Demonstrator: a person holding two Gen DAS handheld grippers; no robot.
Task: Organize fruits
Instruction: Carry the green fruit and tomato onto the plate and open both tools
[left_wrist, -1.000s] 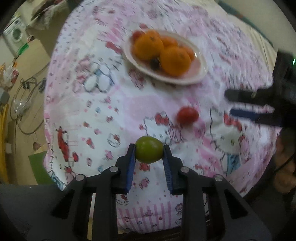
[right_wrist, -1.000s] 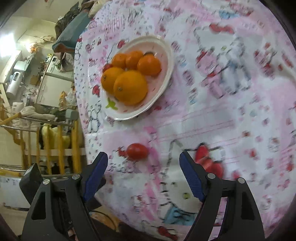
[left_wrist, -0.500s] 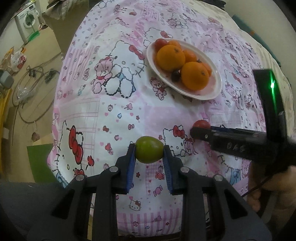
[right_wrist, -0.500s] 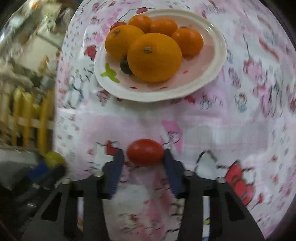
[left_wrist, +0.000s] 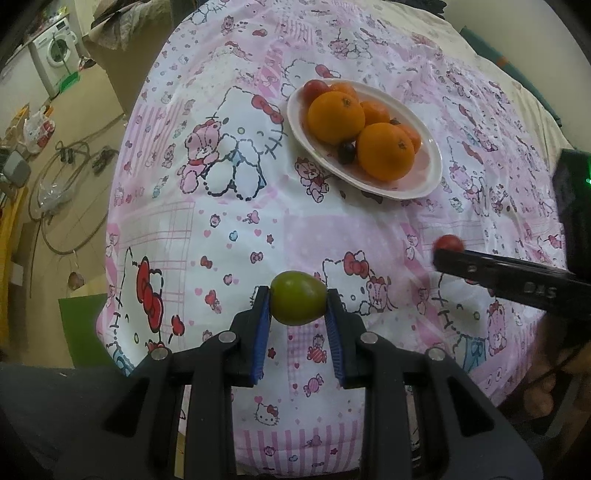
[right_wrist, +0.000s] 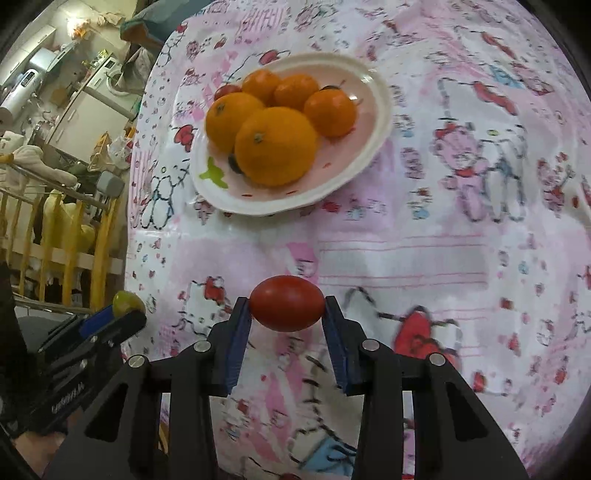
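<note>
My left gripper (left_wrist: 298, 306) is shut on a green fruit (left_wrist: 298, 298) and holds it above the near edge of the pink cartoon-print cloth. My right gripper (right_wrist: 287, 308) is shut on a red tomato (right_wrist: 287, 302) and holds it above the cloth. In the left wrist view the tomato (left_wrist: 448, 243) shows at the right gripper's tip. In the right wrist view the green fruit (right_wrist: 127, 302) shows at the far left. A white oval plate (left_wrist: 430, 184) (right_wrist: 380, 110) holds several oranges, a small red tomato and a dark fruit beyond both grippers.
The pink cloth (left_wrist: 229, 192) covers a round table that drops off at the near and left edges. On the floor to the left lie cables (left_wrist: 62, 177) and a washing machine (left_wrist: 55, 55). A wooden rail (right_wrist: 55, 236) stands left of the table.
My right gripper closed on the red tomato and lifted it off the cloth. My left gripper kept hold of the green fruit and moved a little nearer the plate.
</note>
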